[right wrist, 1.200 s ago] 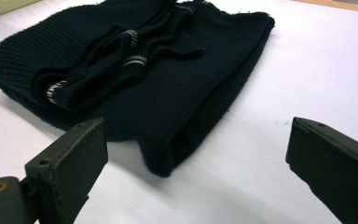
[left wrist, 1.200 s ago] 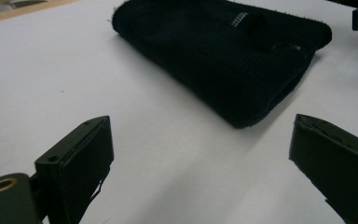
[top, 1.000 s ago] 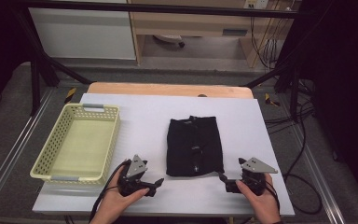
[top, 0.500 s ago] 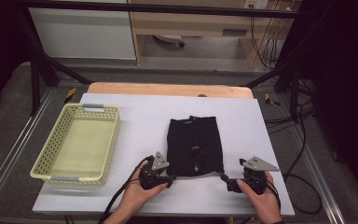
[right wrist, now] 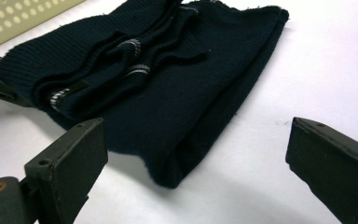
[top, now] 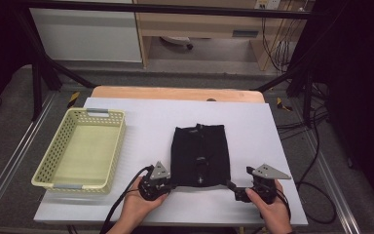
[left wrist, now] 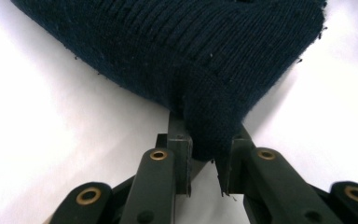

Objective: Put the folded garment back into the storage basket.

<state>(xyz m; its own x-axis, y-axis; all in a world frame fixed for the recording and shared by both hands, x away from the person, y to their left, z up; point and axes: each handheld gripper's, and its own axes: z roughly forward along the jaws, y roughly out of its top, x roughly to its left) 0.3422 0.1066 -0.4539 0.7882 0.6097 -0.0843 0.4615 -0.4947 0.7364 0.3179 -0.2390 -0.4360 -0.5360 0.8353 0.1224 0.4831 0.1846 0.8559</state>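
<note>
A folded dark knit garment [top: 199,155] lies flat on the white table [top: 253,122], to the right of a pale yellow basket [top: 80,148]. The left gripper [left wrist: 205,161] has just been closing its jaws, and they now pinch the garment's near left corner. The right gripper [top: 234,187] rests just beside the near right corner, jaws spread wide with nothing between them.
</note>
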